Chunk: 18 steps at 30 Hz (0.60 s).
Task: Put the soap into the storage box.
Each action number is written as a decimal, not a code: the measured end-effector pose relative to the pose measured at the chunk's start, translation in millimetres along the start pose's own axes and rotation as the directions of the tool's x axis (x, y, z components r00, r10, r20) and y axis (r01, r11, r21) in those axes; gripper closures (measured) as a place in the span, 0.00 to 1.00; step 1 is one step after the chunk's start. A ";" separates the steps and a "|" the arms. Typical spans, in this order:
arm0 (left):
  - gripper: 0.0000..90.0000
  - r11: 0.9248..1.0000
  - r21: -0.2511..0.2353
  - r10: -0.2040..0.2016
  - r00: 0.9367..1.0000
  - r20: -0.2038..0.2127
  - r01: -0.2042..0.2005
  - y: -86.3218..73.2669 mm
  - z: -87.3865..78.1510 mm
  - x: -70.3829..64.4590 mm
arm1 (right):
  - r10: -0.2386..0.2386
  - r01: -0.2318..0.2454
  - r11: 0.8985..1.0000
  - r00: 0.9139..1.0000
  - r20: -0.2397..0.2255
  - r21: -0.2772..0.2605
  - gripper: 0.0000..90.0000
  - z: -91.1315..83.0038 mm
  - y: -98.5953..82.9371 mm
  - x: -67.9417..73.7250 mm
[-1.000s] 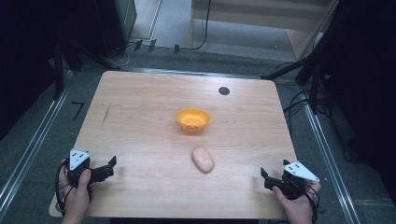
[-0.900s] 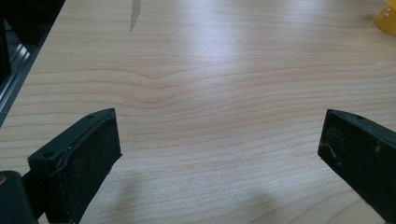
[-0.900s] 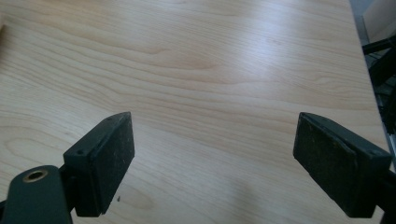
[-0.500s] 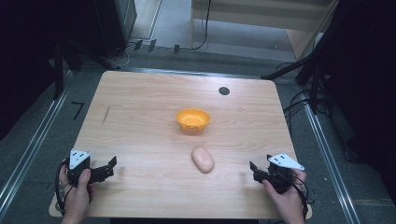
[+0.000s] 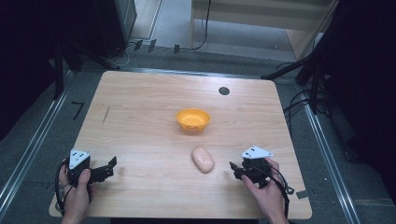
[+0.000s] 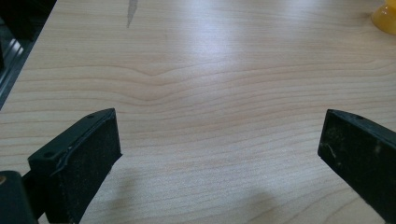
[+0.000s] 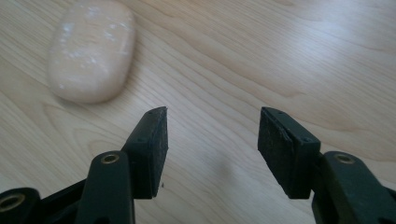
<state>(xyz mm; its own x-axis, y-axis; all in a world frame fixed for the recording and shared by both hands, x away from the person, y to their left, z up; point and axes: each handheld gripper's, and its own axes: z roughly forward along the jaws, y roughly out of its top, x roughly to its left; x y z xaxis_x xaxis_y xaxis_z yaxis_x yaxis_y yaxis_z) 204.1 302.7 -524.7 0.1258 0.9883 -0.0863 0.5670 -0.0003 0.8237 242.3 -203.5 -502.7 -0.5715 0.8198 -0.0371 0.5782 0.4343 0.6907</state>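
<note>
Near the table's [image 5: 140, 107] front-left corner, left gripper [image 5: 106, 169], jaws spread wide, empty. Mid-table, orange bowl [image 5: 193, 118], pale oval lump [image 5: 202, 159] just in front (untouched, apparently). At right, right gripper [image 5: 236, 170], jaws apart, empty, near the lump. Nothing grasped yet.

We see the worktop [image 5: 140, 121] from above, facing forward; 2 tool-mounted cameras skim it closely, sharing its wood with the high view.
</note>
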 end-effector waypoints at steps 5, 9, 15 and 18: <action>0.00 1.000 -0.001 -0.002 1.000 0.000 0.002 0.0 0.1 0.1 | 0.024 -0.024 1.000 0.999 -0.033 0.009 0.49 2.9 9.1 7.9; 0.00 1.000 -0.004 0.004 1.000 -0.007 -0.004 -0.2 -0.4 -0.5 | 0.029 -0.025 0.998 0.997 -0.069 0.051 0.47 9.7 20.2 17.1; 0.00 0.999 -0.002 0.032 0.999 -0.015 -0.032 -0.3 -0.7 -3.2 | 0.027 -0.013 0.993 0.993 -0.119 0.117 0.40 21.4 27.9 26.5; 0.00 1.000 -0.002 0.029 1.000 -0.013 -0.029 -0.3 -0.7 -2.8 | 0.042 -0.019 0.988 0.988 -0.151 0.151 0.38 28.6 32.9 32.4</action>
<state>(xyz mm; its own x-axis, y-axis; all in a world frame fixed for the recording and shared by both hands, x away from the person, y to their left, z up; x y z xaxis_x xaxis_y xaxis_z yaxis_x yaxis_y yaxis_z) 203.0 300.0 -524.3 0.1317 0.9897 -0.0556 0.5615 -0.0283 0.8270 259.5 -152.1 -501.8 -0.6277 0.7719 0.1013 0.6706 0.4700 0.5739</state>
